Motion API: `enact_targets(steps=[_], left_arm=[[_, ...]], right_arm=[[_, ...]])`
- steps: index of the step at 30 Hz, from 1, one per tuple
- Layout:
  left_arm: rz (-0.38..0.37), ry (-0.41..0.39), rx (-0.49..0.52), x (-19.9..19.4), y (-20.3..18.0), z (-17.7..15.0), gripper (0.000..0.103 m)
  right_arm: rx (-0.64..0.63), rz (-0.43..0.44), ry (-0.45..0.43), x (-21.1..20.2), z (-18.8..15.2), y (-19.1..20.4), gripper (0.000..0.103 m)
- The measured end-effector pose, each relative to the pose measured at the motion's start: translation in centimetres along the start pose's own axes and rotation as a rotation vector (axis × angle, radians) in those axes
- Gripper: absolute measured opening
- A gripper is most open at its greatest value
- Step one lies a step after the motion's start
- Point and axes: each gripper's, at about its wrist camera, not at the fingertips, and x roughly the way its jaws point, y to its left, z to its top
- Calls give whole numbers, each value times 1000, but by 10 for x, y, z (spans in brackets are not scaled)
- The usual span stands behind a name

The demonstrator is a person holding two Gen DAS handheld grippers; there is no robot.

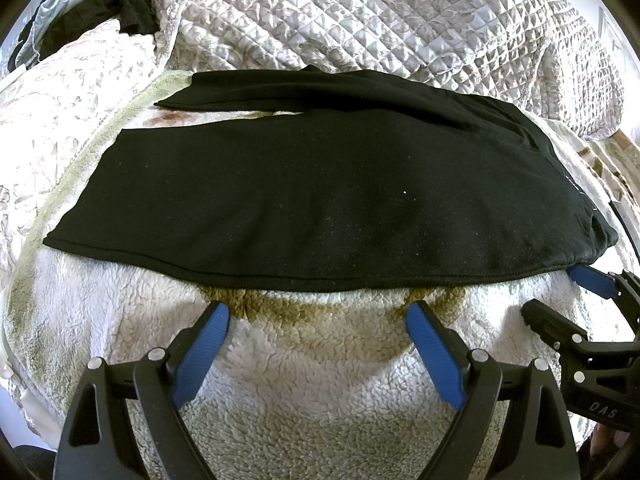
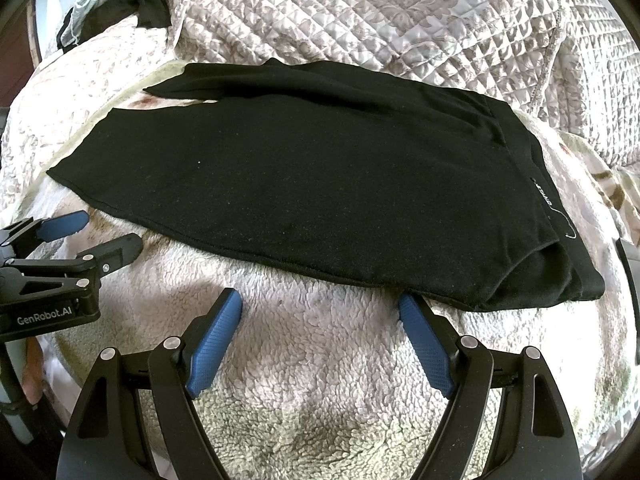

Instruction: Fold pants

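The pants (image 1: 304,192) lie flat on the fleece blanket (image 1: 320,368), spread sideways across the view ahead of both claws, with the leg hems to the far left and the waistband (image 2: 536,184) to the far right. The two legs are laid almost one over the other, the farther leg (image 1: 256,88) showing as a narrow strip beyond the nearer; this arrangement suggests a lengthwise fold is already in place and a crosswise fold remains. Starting at the left, the left gripper (image 1: 318,312) is held low over the blanket, pointing forward at the near edge of the pants, its blue pads (image 1: 200,356) spread wide apart and holding nothing; the fabric edge lies just ahead of the fingertips, not between them. This pose is judged a ready position for taking the near seam. To its right, the right gripper (image 2: 320,302) is set in a similar low, forward-pointing pose near the waistband end, jaws likewise spread wide and empty. Its right fingertip (image 2: 408,304) meets the near hem of the pants and may sit just under it, while the left fingertip rests clear on bare fleece. In each wrist view the other claw appears at the side, close alongside. Beyond the pants, a quilted cover (image 1: 380,12) fills the background, and a dark garment (image 1: 132,4) hangs at the far left.
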Motion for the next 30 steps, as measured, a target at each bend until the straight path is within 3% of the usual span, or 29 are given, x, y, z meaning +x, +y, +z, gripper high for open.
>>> enact_targets(steps=[18,24,30], left_arm=[[-25,-10,-23,-12,7,2,92],[-16,-55,-117,-21,36,4,92],[2,-91,-290,-26,83,4,90]], right_arm=[[30,28,-6,-13,-3,-13,80],[112,1,-11,-21,-7,-42,80],[263,-29,-52,-33,-10,-87,80]])
